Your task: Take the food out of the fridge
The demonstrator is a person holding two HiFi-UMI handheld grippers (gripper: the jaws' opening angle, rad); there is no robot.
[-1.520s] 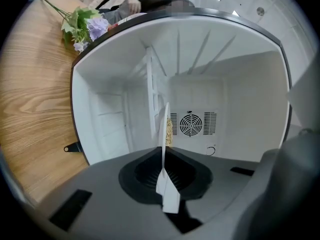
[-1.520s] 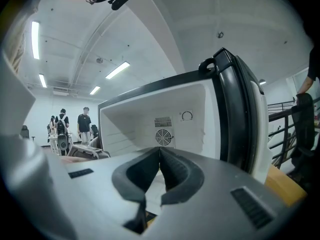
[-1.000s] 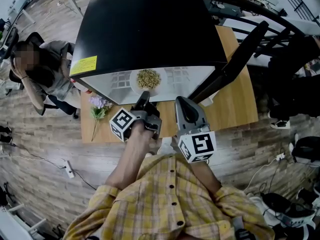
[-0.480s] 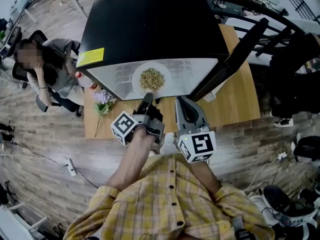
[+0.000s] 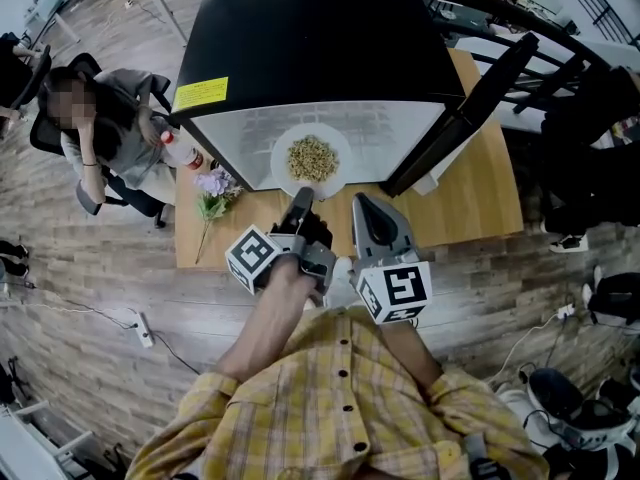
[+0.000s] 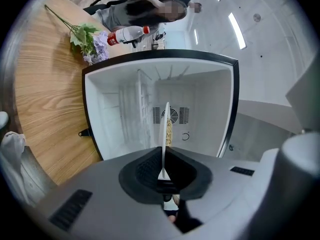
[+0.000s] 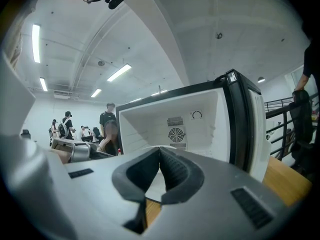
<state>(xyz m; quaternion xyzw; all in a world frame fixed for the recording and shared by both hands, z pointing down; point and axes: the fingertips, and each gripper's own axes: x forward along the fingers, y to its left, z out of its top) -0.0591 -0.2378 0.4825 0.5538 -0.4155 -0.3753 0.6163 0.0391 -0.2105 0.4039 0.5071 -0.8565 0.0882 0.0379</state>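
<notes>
A white plate heaped with pale grainy food sits at the mouth of the small black fridge, half over its front edge. My left gripper is shut on the plate's near rim. In the left gripper view the plate appears edge-on between the pads, with the white fridge interior behind it. My right gripper hovers just right of the plate, shut, with nothing in it. In the right gripper view its pads meet in front of the open fridge.
The fridge door stands open to the right. The fridge rests on a wooden table. Purple flowers and a plastic bottle lie at the table's left end, and a seated person is beyond them.
My left gripper has drawn back towards me with the plate, which has slid from inside the fridge to its front edge. The right gripper has backed off alongside it.
</notes>
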